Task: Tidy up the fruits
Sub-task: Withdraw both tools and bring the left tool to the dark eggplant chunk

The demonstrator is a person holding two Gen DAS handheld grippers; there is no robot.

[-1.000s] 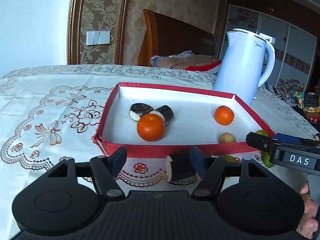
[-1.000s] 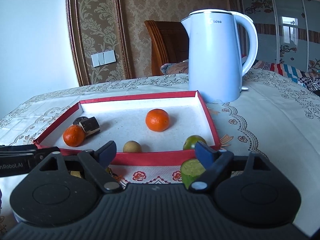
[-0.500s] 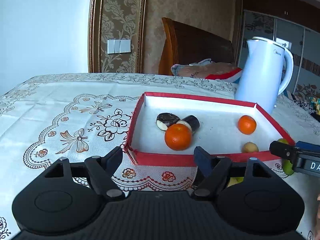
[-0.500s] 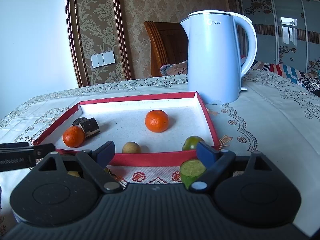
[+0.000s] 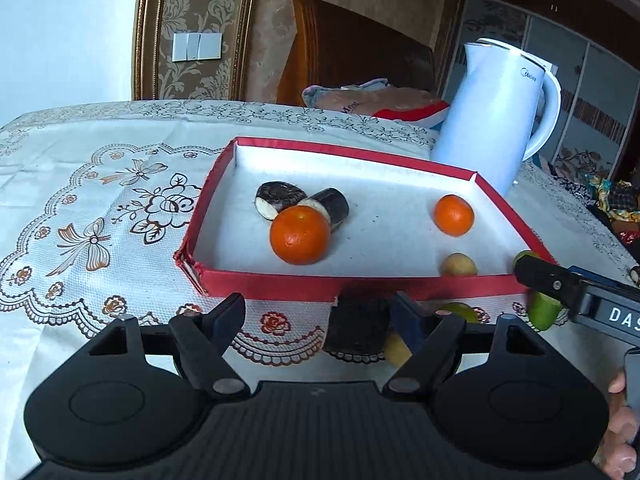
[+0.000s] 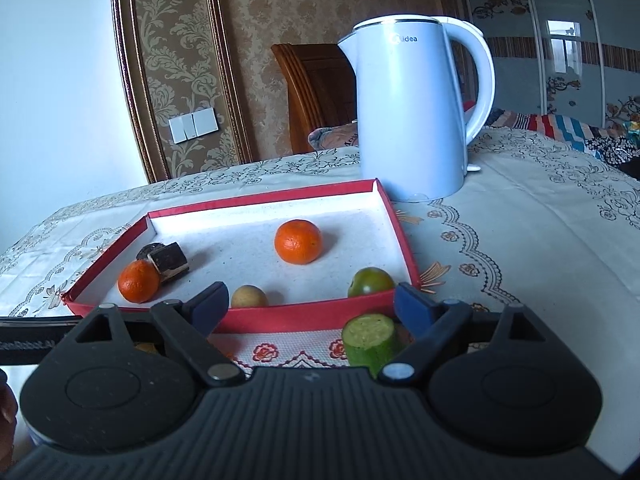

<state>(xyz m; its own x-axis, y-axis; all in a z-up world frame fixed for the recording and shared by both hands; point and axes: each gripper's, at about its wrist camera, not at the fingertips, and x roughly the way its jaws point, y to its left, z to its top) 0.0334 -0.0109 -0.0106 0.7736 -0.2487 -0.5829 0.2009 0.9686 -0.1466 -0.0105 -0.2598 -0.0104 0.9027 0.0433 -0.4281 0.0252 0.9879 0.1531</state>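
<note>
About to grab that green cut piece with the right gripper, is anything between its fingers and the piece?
Nothing visible. The right gripper is open and the green piece sits on the tablecloth just inside its right finger. The red tray lies beyond it.

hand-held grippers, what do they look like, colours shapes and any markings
Both match: the left hand-held gripper and the right hand-held gripper have a matte black ribbed body, two round black discs, angled black linkage arms with silver pivot pins, and dark blue fingertip pads. White lettering reading "DAS" marks the right one's side in the left wrist view. No cables visible.
</note>
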